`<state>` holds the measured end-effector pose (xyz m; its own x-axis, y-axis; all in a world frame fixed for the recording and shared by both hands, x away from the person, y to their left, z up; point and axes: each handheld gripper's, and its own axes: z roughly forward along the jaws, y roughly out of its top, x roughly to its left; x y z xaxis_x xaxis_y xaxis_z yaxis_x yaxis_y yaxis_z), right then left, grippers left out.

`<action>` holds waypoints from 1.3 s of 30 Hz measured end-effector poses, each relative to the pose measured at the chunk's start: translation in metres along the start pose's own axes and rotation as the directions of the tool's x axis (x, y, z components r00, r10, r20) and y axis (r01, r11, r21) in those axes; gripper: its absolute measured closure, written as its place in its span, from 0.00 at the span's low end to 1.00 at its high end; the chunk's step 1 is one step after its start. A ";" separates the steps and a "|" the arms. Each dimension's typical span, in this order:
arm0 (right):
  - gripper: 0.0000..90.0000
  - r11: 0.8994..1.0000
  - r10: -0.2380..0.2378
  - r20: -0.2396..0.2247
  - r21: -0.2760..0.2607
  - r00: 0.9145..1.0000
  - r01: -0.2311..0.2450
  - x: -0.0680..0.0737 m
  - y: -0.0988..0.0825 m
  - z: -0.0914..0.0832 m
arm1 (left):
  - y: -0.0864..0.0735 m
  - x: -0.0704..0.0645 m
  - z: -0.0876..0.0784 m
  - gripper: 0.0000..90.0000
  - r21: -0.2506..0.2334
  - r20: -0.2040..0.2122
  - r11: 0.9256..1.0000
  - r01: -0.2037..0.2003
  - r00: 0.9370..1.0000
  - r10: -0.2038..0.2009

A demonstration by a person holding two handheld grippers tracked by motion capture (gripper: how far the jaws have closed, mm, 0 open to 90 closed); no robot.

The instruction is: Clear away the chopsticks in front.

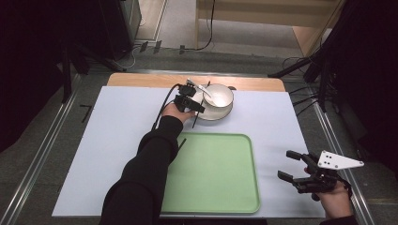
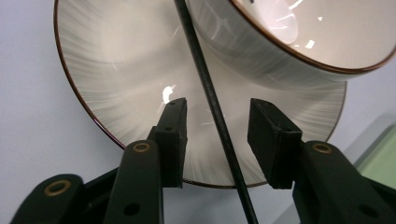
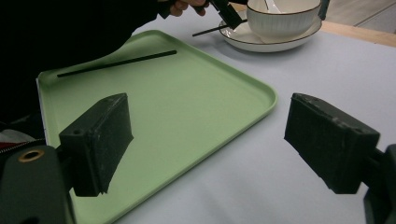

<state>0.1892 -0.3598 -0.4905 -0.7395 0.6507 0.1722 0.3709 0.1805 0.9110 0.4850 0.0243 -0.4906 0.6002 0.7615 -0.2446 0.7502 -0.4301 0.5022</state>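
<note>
We are bringing the left gripper [image 2: 217,135] down around the chopstick [image 2: 205,88] lying across the plate [image 2: 116,70] beside the bowl [image 2: 289,51]; the half-open jaws are not touching it yet, so we are centring it before squeezing.

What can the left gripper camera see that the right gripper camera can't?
Left gripper view: up close, the left gripper has its jaws on either side of the black chopstick without touching it, and you can see the streaky pattern on the plate.
Right gripper view: the right gripper is wide open, and a second chopstick lies on the green tray.
Both: the bowl sitting on the plate.
</note>
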 end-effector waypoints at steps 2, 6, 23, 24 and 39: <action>0.17 1.000 0.001 -0.001 -0.001 1.000 -0.001 0.000 0.000 0.000 | 0.000 0.001 0.003 0.74 0.006 -0.011 1.000 0.018 1.000 -0.018; 0.17 1.000 0.000 -0.001 -0.001 1.000 0.000 -0.001 0.000 0.000 | -0.001 0.005 0.006 0.80 0.019 -0.009 0.999 0.044 0.999 -0.044; 0.17 1.000 0.000 -0.003 -0.002 1.000 0.000 0.000 0.000 0.000 | 0.004 0.005 0.005 0.95 -0.004 -0.017 0.988 0.152 0.988 -0.152; 0.17 1.000 0.000 -0.003 -0.004 1.000 0.000 -0.001 0.000 0.000 | 0.004 0.005 0.004 0.95 -0.005 -0.018 0.988 0.154 0.988 -0.154; 0.17 1.000 -0.002 -0.002 0.002 1.000 0.002 0.000 0.000 0.000 | -0.004 0.020 -0.058 0.95 -0.025 -0.021 0.988 0.150 0.988 -0.151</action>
<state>0.1896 -0.3594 -0.4904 -0.7414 0.6489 0.1708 0.3706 0.1838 0.9104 0.4780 0.0693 -0.4488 0.4745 0.8275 -0.3001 0.8247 -0.2987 0.4803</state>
